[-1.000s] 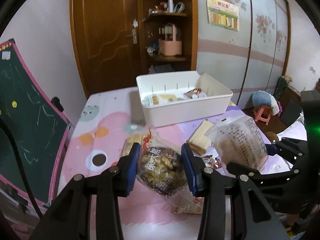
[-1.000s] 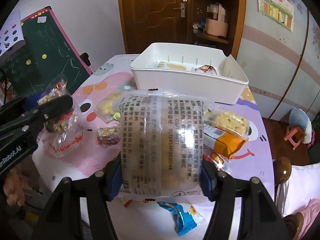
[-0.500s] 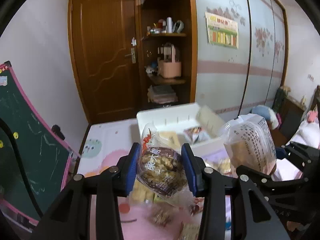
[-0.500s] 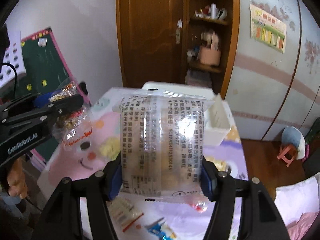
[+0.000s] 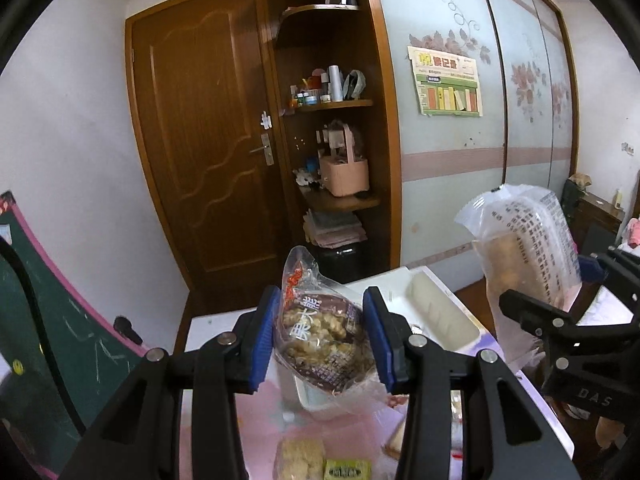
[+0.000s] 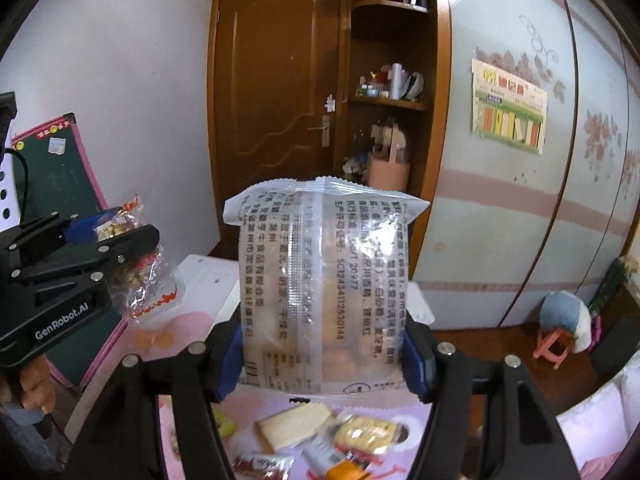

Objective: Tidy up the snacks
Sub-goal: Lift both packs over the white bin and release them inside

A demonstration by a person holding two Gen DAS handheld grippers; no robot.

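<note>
Pink table (image 5: 256,432) (snack-strewn), brown door (image 5: 208,168) behind.

A: How is the left wrist camera sitting?
B: It is looking forward along its fingers (image 5: 266,332), tilting slightly down, very near them, facing the door (image 5: 200,152) at 12 o'clock.

A: And the right wrist camera?
B: It is facing likewise. Both are sharing the door, the shelf (image 6: 390,100) and the poster (image 6: 508,114); each is seeing the other gripper, at 3 and 9 o'clock.
</note>
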